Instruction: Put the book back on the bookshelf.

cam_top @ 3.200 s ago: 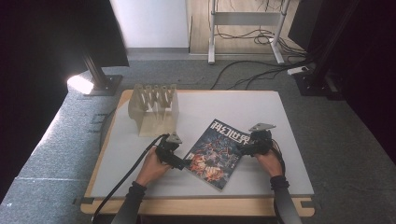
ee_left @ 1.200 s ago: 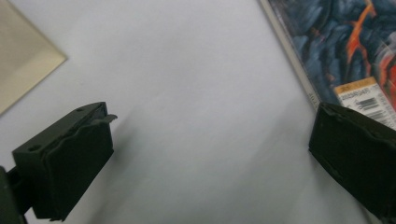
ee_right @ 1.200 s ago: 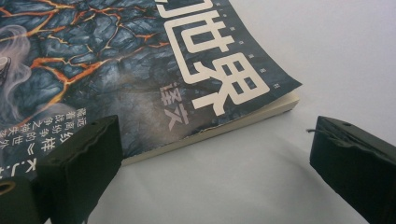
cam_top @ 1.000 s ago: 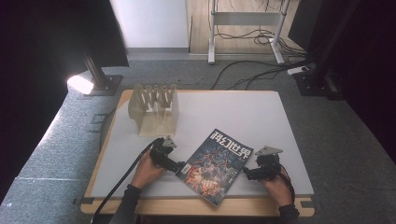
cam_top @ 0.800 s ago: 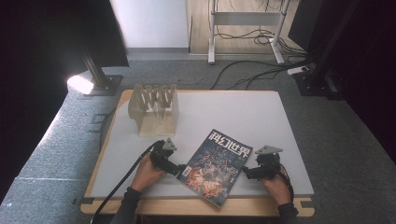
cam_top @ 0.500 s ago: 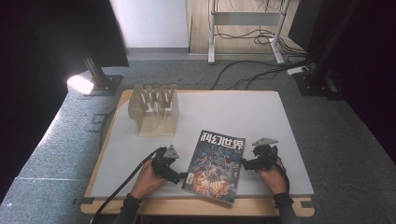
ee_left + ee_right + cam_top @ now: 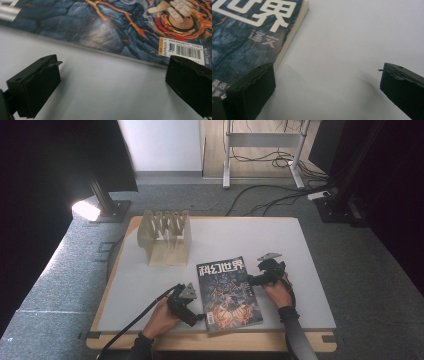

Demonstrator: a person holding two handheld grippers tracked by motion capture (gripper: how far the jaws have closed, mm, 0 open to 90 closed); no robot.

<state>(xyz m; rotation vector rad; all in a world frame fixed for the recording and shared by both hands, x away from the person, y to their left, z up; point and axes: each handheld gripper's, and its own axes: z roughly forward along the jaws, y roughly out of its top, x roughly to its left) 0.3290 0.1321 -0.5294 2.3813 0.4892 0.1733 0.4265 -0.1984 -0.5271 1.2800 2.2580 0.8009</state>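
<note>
Left hand-held gripper (image 7: 199,316) spread, empty, low beside magazine (image 7: 228,293) near corner. Magazine flat on worktop (image 7: 300,270) near front edge. Right hand-held gripper (image 7: 251,280) spread at its far-right edge, one jaw on cover. Risk: thin edge hugs surface; jaws may skid, crumple cover. Wooden rack (image 7: 165,236) behind, well apart.

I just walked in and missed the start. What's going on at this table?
A person holds a tool in each hand at either side of a magazine lying flat near the front edge of the white table. The left tool sits at its lower left edge, the right tool at its right edge. Both are open, and neither grips the magazine. A wooden rack stands further back on the left.
</note>
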